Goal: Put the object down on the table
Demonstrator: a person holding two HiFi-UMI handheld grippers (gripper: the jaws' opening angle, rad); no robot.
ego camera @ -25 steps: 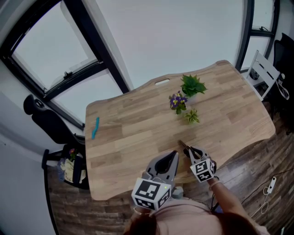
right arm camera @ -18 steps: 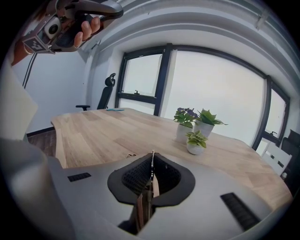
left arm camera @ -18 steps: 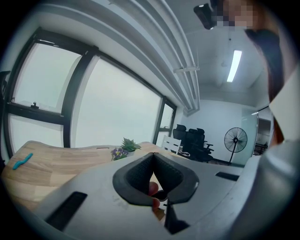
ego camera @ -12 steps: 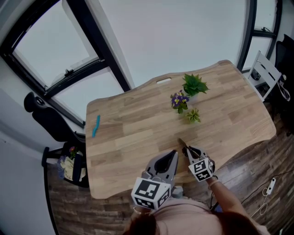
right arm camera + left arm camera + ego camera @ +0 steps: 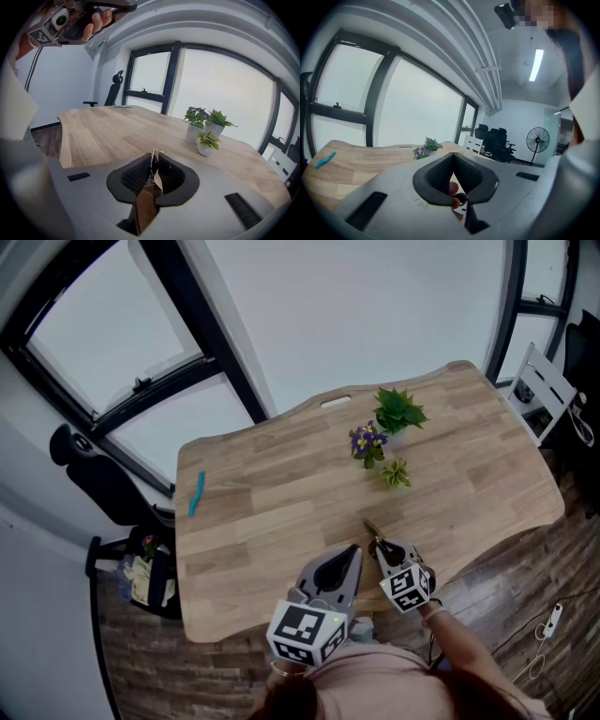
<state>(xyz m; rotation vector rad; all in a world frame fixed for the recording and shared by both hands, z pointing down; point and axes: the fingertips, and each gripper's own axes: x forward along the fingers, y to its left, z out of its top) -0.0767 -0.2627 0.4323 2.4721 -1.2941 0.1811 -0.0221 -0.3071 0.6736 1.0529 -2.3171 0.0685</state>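
- You are holding the left gripper (image 5: 352,559) close in front of your body. It is pointing forward and slightly right, with its marker cube (image 5: 305,634) facing up at you.
- Its dark pads (image 5: 436,177) are meeting at the tips, gripping nothing.
- You are holding the right gripper (image 5: 381,547) just beside the left, angling forward and slightly left, so the two tips are near each other.
- Its jaws are pressing together on a thin brown object (image 5: 144,211).
- Your right forearm (image 5: 464,652) is coming in from the lower right.
- In the right gripper view, your left fingers (image 5: 96,19) are curling around the left gripper, high at upper left.
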